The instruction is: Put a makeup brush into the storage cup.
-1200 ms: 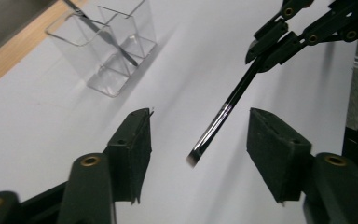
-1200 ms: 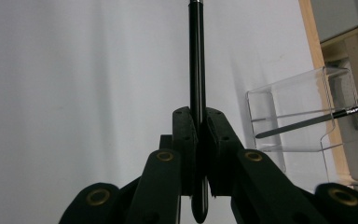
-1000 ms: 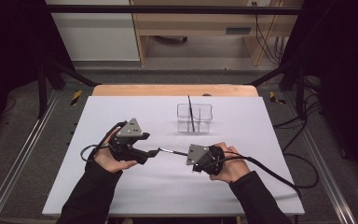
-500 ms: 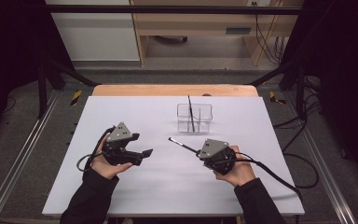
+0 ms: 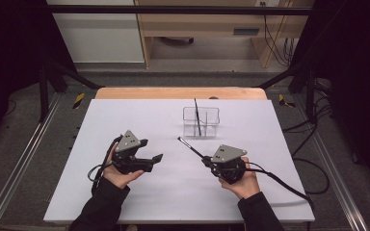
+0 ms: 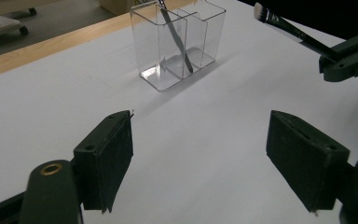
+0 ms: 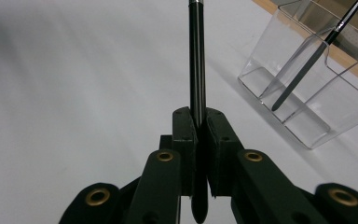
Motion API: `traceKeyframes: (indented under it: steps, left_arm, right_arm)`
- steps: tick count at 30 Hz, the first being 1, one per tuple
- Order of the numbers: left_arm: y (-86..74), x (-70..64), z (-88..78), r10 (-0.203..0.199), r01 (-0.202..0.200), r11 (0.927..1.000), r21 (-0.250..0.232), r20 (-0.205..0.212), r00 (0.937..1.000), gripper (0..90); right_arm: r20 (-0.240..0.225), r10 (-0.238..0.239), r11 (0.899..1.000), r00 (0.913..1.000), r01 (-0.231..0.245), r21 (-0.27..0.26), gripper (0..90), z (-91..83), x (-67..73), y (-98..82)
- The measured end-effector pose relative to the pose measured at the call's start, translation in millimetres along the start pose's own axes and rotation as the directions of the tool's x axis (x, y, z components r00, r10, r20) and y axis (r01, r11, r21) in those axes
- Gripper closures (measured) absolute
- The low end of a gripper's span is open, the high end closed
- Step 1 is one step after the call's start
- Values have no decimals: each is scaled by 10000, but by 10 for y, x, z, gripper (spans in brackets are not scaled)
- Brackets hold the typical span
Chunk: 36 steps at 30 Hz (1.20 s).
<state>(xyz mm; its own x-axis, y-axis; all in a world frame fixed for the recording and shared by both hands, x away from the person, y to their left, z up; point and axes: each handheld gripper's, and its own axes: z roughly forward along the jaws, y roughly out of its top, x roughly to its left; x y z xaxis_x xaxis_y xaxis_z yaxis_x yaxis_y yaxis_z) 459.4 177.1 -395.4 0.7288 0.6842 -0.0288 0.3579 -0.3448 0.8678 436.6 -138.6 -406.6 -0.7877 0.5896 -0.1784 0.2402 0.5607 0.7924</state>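
The right tool point(image 5: 207, 161) is closed on a thin black brush point(image 5: 191, 147); in the right gripper view its two black jaws press on the handle of the brush point(image 7: 196, 65) from both sides, and a short end of the handle comes out behind the pads. The brush runs straight forward from this tool. In the high view it points up and to the left, and its pale bristle tip is in the air above the white counter point(image 5: 139, 115), near the front left corner of the clear holder point(image 5: 201, 121) but not touching it. In the left gripper view the same brush point(image 6: 279, 23) shows at the upper right, with its light tip toward the holder point(image 6: 179, 42).

The clear holder stands upright on the counter, beyond both tools and closer to the right one. It has compartments, and a second thin dark brush point(image 5: 197, 115) leans inside it, with the lower end on the bottom and the upper end above the rim. From these views I cannot tell in which compartment it stands.

The left tool point(image 5: 150, 153) is wide apart, its jaws have just been opening, and nothing is between them; only the bare white counter shows in the gap. It is held low over the counter, well apart from the held brush and from the holder.
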Motion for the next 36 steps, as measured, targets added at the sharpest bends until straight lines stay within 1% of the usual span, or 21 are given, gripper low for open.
traceKeyframes:
  steps: [1,3,8,10,12,15,17,21,25,27,29,31,33,36]
  left_arm:
    - [-6,-10,7,-31,31,10000,-56,-22,10000,221]
    - [-18,-30,21,-115,115,9998,-171,-5,9999,221]
    - [-36,-86,43,-437,436,9974,-580,-5,9990,215]
    - [-41,-105,51,-565,567,9955,-762,40,9984,214]
    - [-44,-121,67,-547,545,9947,-867,0,9985,208]
    - [-52,-138,92,-786,792,9910,-1077,105,9969,206]
    - [-56,-154,108,-766,762,9898,-1201,16,9971,206]
    - [-51,-186,133,-962,965,9845,-1464,94,9953,205]
    - [-33,-204,136,-1036,1054,9800,-1690,193,9944,203]
    - [-22,-207,134,-1144,1173,9762,-1825,265,9931,204]
    - [-9,-216,136,-1150,1186,9744,-1910,297,9929,204]
    - [0,-229,141,-1102,1144,9741,-1950,320,9934,204]
    - [11,-242,149,-1141,1199,9726,-1992,406,9926,204]
    - [35,-264,160,-1196,1268,9682,-2156,465,9917,205]
  right_arm:
    - [0,159,9999,9999,-159,-54,843,4,3,-12]
    - [15,269,9995,9996,-269,-146,843,17,11,-30]
    - [-137,719,9960,9973,-725,-514,843,37,23,-57]
    - [-96,769,9951,9970,-774,-617,843,35,27,-56]
    - [-90,833,9938,9965,-837,-731,843,30,30,-54]
    - [-138,935,9917,9955,-944,-868,843,32,28,-55]
    - [-168,982,9908,9950,-993,-921,843,42,32,-60]
    - [-165,1082,9897,9940,-1093,-929,843,66,41,-69]
    - [-171,1263,9860,9918,-1274,-1080,842,71,47,-75]
    - [-150,1307,9849,9913,-1316,-1129,843,71,48,-76]
    - [-167,1359,9836,9906,-1369,-1176,843,73,51,-74]
    - [-179,1393,9825,9901,-1404,-1221,842,74,54,-72]
    - [-194,1412,9815,9898,-1425,-1276,843,74,56,-70]
    - [-206,1473,9789,9889,-1488,-1403,843,69,56,-64]
